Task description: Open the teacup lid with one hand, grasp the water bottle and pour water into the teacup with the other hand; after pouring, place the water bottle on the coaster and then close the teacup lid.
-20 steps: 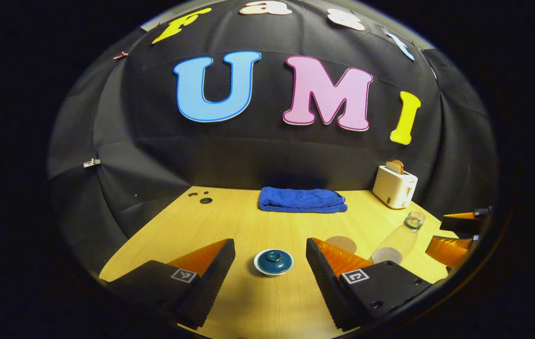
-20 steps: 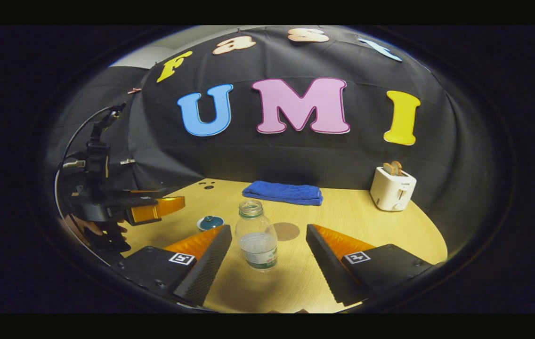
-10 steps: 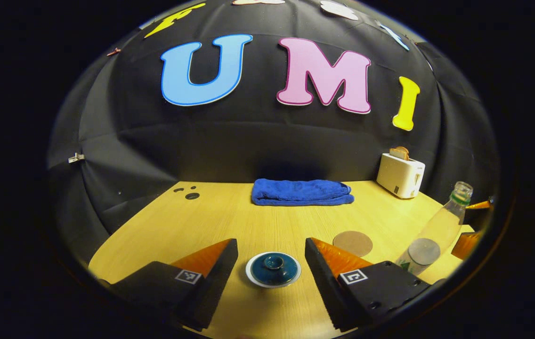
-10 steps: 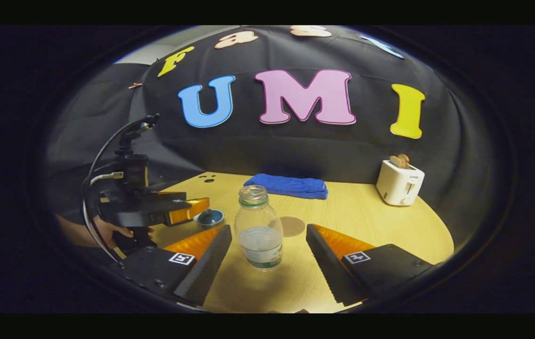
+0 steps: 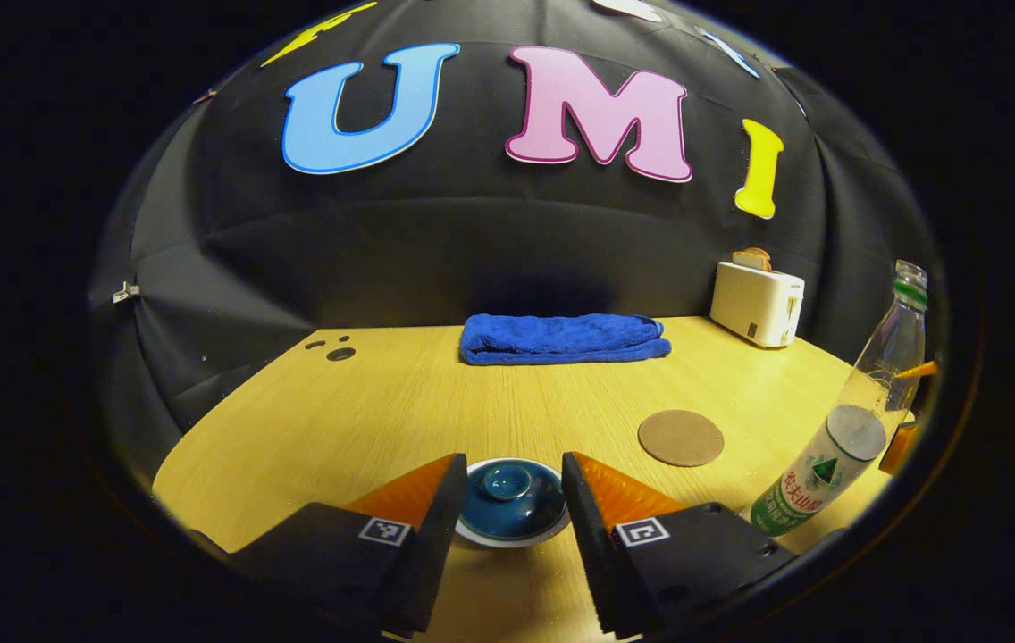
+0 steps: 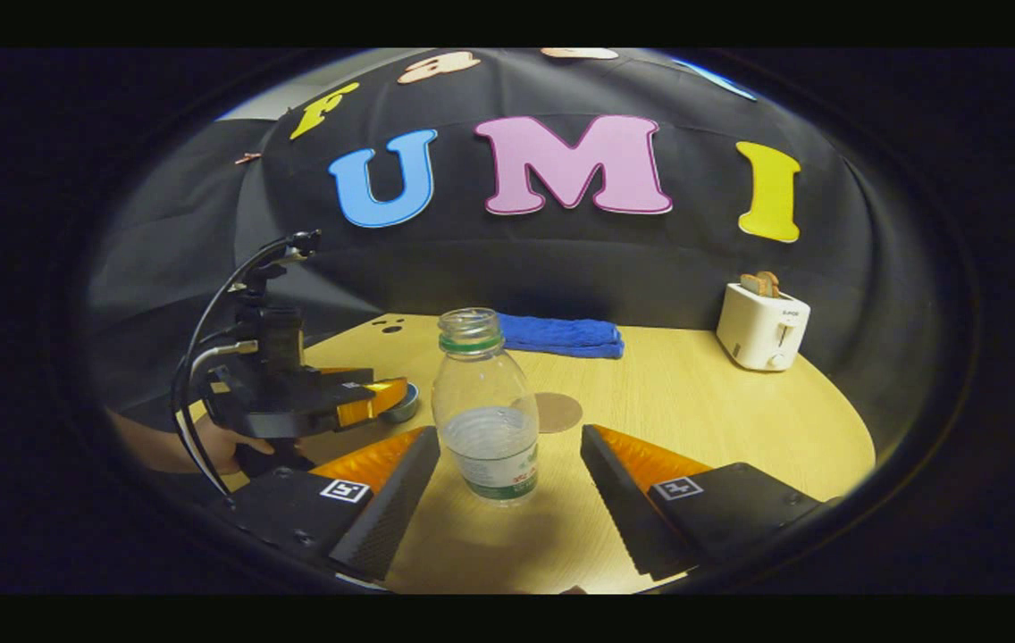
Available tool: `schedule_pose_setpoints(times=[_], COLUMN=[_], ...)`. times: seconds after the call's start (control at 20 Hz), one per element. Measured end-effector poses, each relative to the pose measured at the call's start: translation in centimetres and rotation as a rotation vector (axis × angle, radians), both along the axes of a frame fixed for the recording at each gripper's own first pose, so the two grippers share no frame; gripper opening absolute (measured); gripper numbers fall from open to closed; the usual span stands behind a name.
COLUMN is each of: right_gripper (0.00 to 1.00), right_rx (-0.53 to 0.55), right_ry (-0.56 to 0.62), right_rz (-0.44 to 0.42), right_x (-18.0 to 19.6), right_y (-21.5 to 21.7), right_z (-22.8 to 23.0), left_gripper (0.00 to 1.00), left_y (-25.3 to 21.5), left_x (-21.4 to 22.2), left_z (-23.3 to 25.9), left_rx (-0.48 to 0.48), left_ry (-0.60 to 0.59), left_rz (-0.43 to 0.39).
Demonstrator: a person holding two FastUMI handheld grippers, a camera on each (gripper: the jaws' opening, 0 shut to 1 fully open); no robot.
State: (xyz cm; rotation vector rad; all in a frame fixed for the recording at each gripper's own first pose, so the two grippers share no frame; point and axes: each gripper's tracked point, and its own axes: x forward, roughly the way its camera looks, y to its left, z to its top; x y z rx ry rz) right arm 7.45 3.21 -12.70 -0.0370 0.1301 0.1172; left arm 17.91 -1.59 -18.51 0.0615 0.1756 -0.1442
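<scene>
Low over the front of the wooden table (image 5: 400,402), the left claw (image 5: 507,487) stands spread, its two fingers flanking the teacup (image 5: 512,505), whose dark blue lid (image 5: 507,482) with its round knob is on; the fingertips (image 5: 449,487) sit just beside the cup's rim on either side, and whether they touch it cannot be told. To the right of the cup a round brown coaster (image 5: 681,438) lies flat and bare on the table, and farther right the water bottle (image 5: 856,420) stands uncapped, with water in its lower part. From the right gripper view, the right claw (image 6: 507,460) is likewise released, its fingers wide apart with the water bottle (image 6: 483,411) standing upright between them, clear of both fingers. Beyond the bottle lies the coaster (image 6: 556,412), partly hidden behind it. At the left of that view the left claw (image 6: 387,397) is held by a person's hand (image 6: 222,446), with cables looping up from its body, and its tips reach the teacup (image 6: 405,402). Along the back of the table a folded blue towel (image 5: 561,338) lies near the wall, and a white toaster (image 5: 758,304) with bread in its slot stands at the right.
</scene>
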Motion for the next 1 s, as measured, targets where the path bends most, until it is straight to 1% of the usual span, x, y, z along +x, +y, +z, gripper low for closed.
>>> schedule_pose_setpoints(times=[0.05, 0.15, 0.2, 0.25, 0.3, 0.4, 0.55, 0.65, 0.75, 0.8, 0.85, 0.9, 1.0], right_gripper=[0.98, 0.98, 0.98, 0.98, 0.98, 0.98, 0.98, 0.98, 0.99, 0.99, 1.0, 1.0, 1.0], right_rx=[-0.001, -0.001, 0.0, 0.001, 0.003, 0.012, 0.031, 0.043, 0.057, 0.062, 0.066, 0.069, 0.064], right_ry=[-0.003, -0.008, -0.011, -0.012, -0.01, -0.008, -0.005, -0.016, -0.027, -0.026, -0.027, -0.029, -0.038], right_rz=[0.003, 0.007, 0.008, 0.009, 0.009, 0.002, -0.011, -0.025, -0.029, -0.03, -0.032, -0.033, -0.034], right_x=[0.2, 0.3, 0.4, 0.4, 0.4, 0.5, 0.9, 1.6, 2.1, 2.4, 2.6, 2.8, 3.4], right_y=[0.1, 0.4, 0.5, 0.5, 0.4, 0.4, 0.4, 0.4, 0.7, 0.8, 0.9, 1.0, 1.3], right_z=[0.0, -0.1, -0.1, -0.2, -0.4, -0.8, -1.2, -1.2, -1.0, -0.9, -0.9, -0.8, -0.9], left_gripper=[0.66, 0.57, 0.6, 0.53, 0.5, 0.37, 0.34, 0.29, 0.28, 0.31, 0.31, 0.28, 0.28], left_y=[0.0, -0.1, 0.2, 0.3, 0.3, 0.3, 0.3, 0.1, 0.0, -0.1, -0.2, -0.1, 0.3], left_x=[0.1, 0.0, 0.0, 0.0, 0.1, 0.1, 0.0, 0.0, 0.0, -0.2, -0.3, -0.7, -1.6], left_z=[-0.1, -0.6, -0.8, -0.7, -0.6, -0.8, -0.7, 0.3, 1.4, 1.7, 2.1, 2.6, 3.5], left_rx=[-0.006, -0.007, 0.002, 0.005, 0.004, 0.004, 0.043, 0.045, 0.043, 0.043, 0.042, 0.041, 0.027], left_ry=[0.003, 0.023, 0.026, 0.023, 0.022, 0.028, 0.028, 0.004, -0.018, -0.022, -0.024, -0.029, -0.038], left_rz=[-0.001, 0.0, 0.007, 0.009, 0.012, 0.011, 0.002, 0.003, -0.002, -0.006, -0.011, -0.012, -0.009])
